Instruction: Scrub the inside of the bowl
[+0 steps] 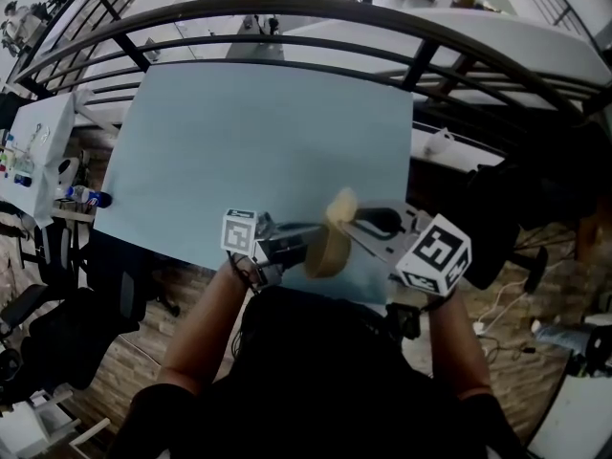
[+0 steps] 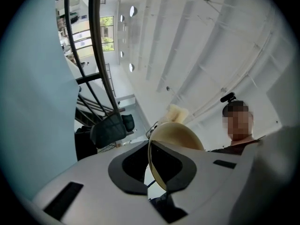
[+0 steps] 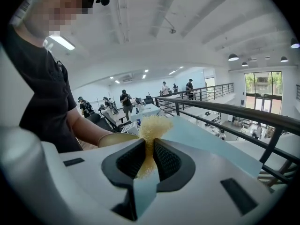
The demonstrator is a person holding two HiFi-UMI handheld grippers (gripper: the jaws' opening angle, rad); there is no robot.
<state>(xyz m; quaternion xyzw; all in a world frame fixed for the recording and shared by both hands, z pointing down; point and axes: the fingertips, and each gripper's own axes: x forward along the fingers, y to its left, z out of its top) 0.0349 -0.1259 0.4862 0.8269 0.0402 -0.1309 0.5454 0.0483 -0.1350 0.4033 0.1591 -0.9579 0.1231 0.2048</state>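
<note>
Your left tongs (image 2: 150,170) are pinched tight on the thin rim of the tan bowl (image 2: 180,137), which stands edge-on between the dark pads. A pale sponge (image 2: 178,112) peeks out just past the bowl's upper edge. The light blue table (image 2: 28,107) fills the left side, with a black railing (image 2: 101,50) and a dark chair (image 2: 110,128) beyond it. Your dark top (image 2: 234,147) shows at right, under a white ceiling (image 2: 197,41).

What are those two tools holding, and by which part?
Left gripper: the tan bowl, pinched at its rim. Right gripper: the yellow sponge, squeezed at its near end.
</note>
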